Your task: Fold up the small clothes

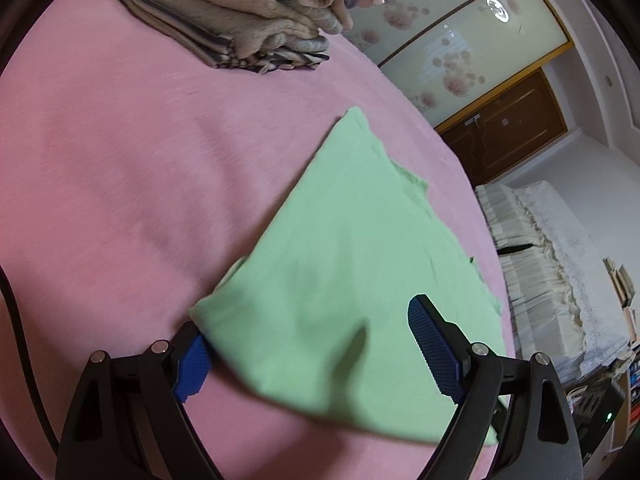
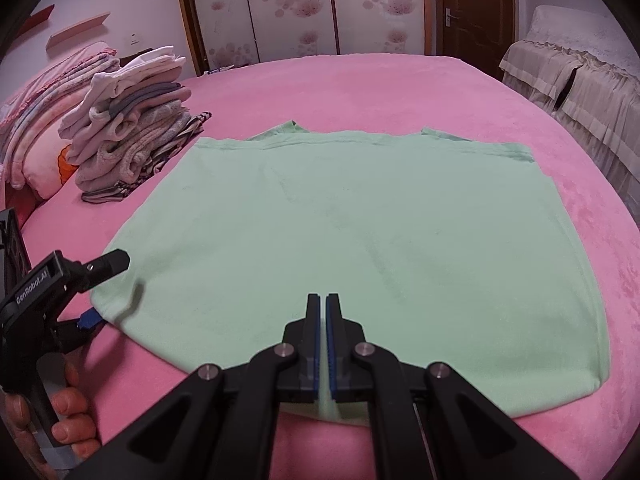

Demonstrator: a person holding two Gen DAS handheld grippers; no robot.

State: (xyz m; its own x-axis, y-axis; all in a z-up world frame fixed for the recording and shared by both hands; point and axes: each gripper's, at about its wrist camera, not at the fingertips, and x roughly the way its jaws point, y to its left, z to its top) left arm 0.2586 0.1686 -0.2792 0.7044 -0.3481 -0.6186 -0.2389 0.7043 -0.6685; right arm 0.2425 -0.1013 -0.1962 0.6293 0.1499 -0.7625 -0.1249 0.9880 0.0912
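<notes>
Folding the green shirt (image 2: 352, 232): right tool (image 2: 323, 300) pinches its near edge, left tool (image 1: 308, 356) gapes wide, must grab the corner.

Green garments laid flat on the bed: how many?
1: the green garment lies mid-bed, right of the folded stack. Others may be hidden inside that stack.

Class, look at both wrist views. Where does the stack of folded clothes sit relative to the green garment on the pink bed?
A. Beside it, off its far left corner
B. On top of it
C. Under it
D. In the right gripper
A: in the right wrist view the stack of folded clothes rests on the pink bed just beyond the green garment's far left corner.
</notes>
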